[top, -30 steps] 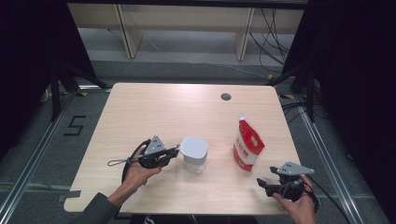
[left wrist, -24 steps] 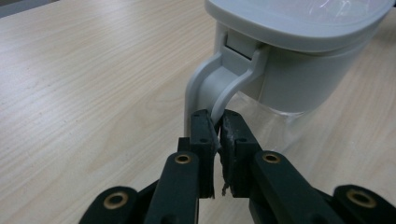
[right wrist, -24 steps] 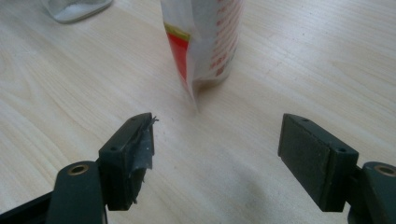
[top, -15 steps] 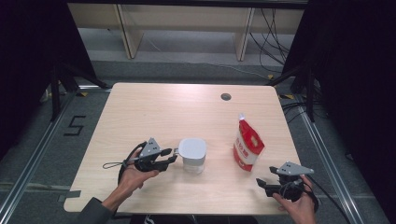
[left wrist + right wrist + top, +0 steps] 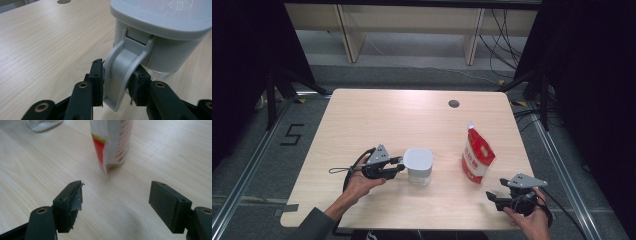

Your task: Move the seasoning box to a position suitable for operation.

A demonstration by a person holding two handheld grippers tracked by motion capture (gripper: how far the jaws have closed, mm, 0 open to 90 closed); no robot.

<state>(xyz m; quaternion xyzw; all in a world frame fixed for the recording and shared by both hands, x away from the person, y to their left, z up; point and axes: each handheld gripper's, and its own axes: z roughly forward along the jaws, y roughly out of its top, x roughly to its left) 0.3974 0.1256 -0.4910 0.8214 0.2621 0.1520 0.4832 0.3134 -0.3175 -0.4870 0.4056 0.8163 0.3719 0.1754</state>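
A clear container (image 5: 418,172) with a grey lid (image 5: 418,158) stands on the wooden table (image 5: 377,120), left of centre near the front. My left gripper (image 5: 397,166) reaches it from the left. Its jaws have just been closing, and in the left gripper view both pads press on the lid's grey side latch (image 5: 122,67), which hangs down from the lid (image 5: 162,15). A red and white pouch (image 5: 477,157) stands upright to the right. My right gripper (image 5: 493,196) stays open near the front right corner, with the pouch (image 5: 112,142) a short way ahead of its jaws (image 5: 116,202).
A round cable hole (image 5: 454,103) sits in the table's far side. The container's clear base (image 5: 43,125), holding something white, shows at the top left of the right gripper view. Dark curtains flank the table, and shelving stands behind it.
My left gripper drew slightly back from the container with wider jaws, then came in again and closed on the lid's latch. The right hand, pouch and container kept still.
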